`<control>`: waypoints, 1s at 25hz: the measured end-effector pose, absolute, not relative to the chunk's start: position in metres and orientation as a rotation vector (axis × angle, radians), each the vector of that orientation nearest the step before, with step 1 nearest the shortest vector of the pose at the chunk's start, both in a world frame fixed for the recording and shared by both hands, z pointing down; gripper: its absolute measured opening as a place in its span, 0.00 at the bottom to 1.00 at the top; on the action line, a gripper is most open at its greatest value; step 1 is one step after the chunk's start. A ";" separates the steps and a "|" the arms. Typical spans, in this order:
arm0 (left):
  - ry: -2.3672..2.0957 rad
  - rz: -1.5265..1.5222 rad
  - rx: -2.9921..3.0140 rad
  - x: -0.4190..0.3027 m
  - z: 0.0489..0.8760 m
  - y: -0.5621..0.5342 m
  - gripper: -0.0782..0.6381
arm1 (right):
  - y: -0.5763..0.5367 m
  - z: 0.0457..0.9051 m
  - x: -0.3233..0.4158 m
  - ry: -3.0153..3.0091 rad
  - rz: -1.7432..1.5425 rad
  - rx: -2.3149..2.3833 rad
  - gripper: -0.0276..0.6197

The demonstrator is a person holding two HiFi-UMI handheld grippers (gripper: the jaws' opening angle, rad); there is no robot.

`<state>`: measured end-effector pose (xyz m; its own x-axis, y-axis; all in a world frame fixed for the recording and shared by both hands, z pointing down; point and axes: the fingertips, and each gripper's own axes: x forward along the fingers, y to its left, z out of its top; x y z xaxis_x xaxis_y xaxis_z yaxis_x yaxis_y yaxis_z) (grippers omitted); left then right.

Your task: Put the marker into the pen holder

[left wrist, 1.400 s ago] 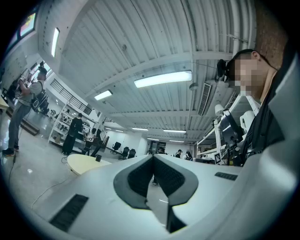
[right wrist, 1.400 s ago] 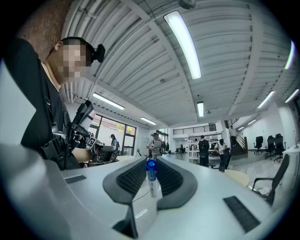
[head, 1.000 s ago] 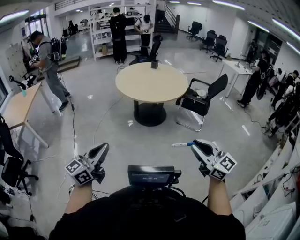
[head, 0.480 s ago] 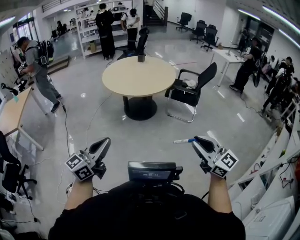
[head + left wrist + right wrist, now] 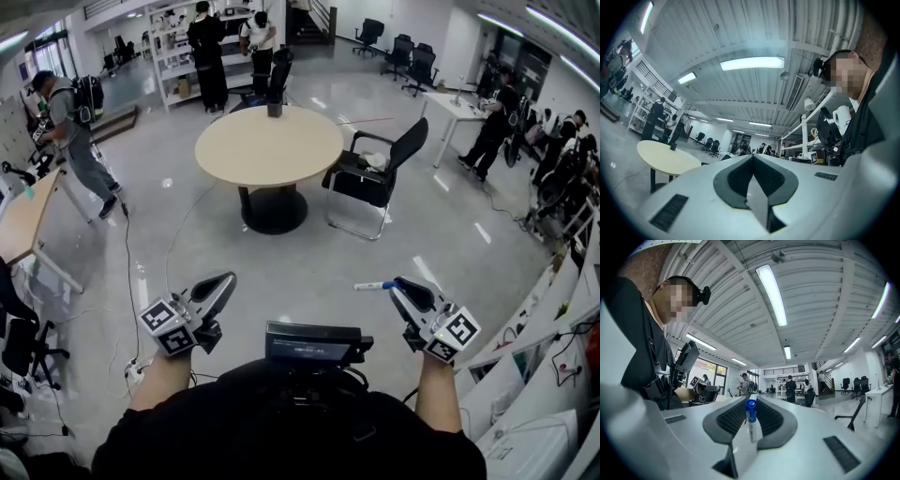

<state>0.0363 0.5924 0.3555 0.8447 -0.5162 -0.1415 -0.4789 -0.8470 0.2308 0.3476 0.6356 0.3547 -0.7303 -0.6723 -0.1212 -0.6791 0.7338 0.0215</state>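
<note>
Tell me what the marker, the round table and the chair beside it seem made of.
Marker: likely plastic, smooth white body with a blue part.
Table: pale matte top, perhaps laminate or wood, on a dark pedestal.
Chair: thin shiny frame, probably metal; black seat and back, material unclear.

Grey floor (image 5: 281,272), round beige table (image 5: 269,145), black chair (image 5: 370,178), strip lights (image 5: 771,294)
</note>
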 end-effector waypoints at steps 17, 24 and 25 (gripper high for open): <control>-0.815 -0.388 2.800 -0.067 0.364 0.529 0.10 | 0.556 0.347 0.248 2.888 0.121 -1.063 0.15; -0.875 -0.407 2.817 -0.185 0.351 0.480 0.10 | 0.491 0.324 0.139 2.890 0.191 -1.014 0.15; -0.883 -0.404 2.819 -0.200 0.351 0.474 0.10 | 0.482 0.323 0.124 2.891 0.195 -1.007 0.15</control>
<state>-0.2002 0.4740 0.3509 0.7892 -0.5782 -0.2072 -0.5350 -0.8128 0.2305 0.1238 0.4823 0.3233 -0.7820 -0.6133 -0.1115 -0.6227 0.7767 0.0951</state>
